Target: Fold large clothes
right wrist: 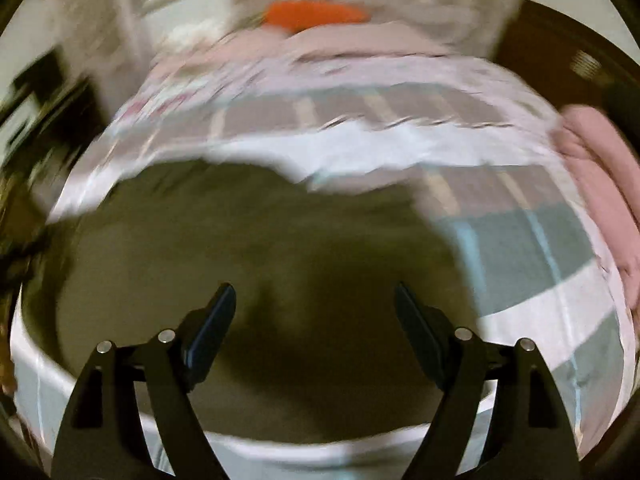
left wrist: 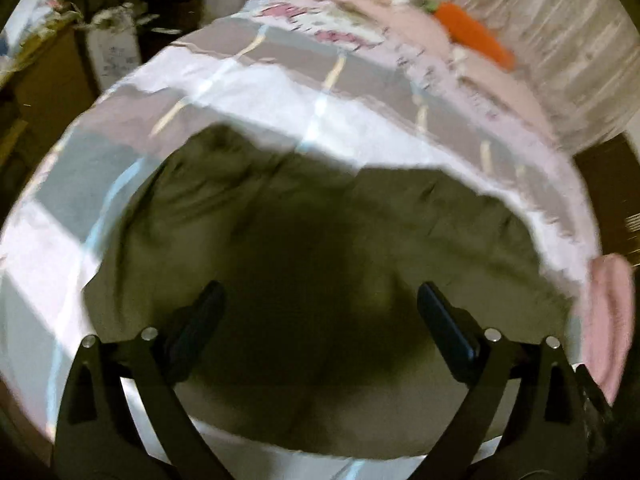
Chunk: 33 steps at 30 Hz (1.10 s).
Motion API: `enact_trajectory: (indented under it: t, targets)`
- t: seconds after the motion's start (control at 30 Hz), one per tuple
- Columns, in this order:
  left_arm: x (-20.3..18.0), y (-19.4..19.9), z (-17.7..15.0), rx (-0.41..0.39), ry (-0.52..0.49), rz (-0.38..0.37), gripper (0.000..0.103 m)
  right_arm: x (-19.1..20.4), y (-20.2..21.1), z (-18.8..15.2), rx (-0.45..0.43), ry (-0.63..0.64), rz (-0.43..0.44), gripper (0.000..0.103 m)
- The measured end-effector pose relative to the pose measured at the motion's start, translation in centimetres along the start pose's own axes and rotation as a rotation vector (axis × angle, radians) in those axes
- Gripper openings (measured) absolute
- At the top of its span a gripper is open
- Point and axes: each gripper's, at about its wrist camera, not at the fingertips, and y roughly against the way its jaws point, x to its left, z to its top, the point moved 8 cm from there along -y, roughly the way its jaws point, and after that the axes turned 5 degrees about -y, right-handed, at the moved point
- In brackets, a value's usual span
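A large olive-green garment lies spread on a bed with a checked cover. My left gripper is open and empty, held above the garment's near part, with a dark shadow below it. In the right wrist view the same garment fills the lower middle. My right gripper is open and empty above it. Both views are blurred by motion.
An orange carrot-shaped cushion lies at the head of the bed on pink bedding; it also shows in the right wrist view. A pink folded cloth lies at the bed's right edge. Dark furniture stands left of the bed.
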Motion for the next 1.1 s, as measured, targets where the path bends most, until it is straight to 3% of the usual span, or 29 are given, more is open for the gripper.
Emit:
enact_trajectory:
  t: [0.13,0.27,0.33,0.5,0.63,0.7,0.77,0.83,0.93,1.07,1.1]
  targets:
    - [1.3,-1.8,-1.7,0.048,-0.065,0.139,0.098,2.6,-3.4,-2.0,0.067,0.059,-0.027,0.081]
    - [2.6,-5.2,-2.1,0.101,-0.08,0.147,0.101,3.0,-6.5,-2.5,0.086,0.089,-0.048,0.088]
    - [2.9,-4.8,-1.6,0.075,-0.063,0.142,0.099,3.0,-7.0,-2.6,0.098,0.091,-0.049,0.089]
    - [5.9,-0.5,2.8,-0.112,0.146,0.017,0.097,2.8,-7.4,-2.6,0.114,0.085,-0.034,0.09]
    - [9.6,-4.4,4.2,-0.003,0.359,-0.08,0.097,2.9,-7.4,-2.9,0.107,0.105,-0.037,0.09]
    - [9.8,-6.0,5.0,-0.009,0.458,-0.171,0.097,2.8,-7.4,-3.1,0.104,0.116,-0.025,0.09]
    - [9.4,-5.3,7.0,-0.118,0.546,-0.298,0.097,2.6,-7.6,-3.1,0.11,0.117,-0.008,0.091]
    - [9.0,-3.9,9.2,-0.227,0.541,-0.363,0.097,2.4,-7.7,-3.0,0.117,0.113,0.004,0.091]
    - [9.7,-1.6,10.5,-0.348,0.501,-0.325,0.097,2.4,-7.9,-2.8,0.122,0.125,0.016,0.093]
    - [12.8,0.8,10.5,-0.363,0.518,-0.252,0.097,2.2,-7.9,-2.3,0.119,0.118,0.032,0.094]
    - [13.8,2.1,10.2,-0.374,0.492,-0.183,0.098,2.1,-7.8,-2.3,0.118,0.117,0.033,0.094]
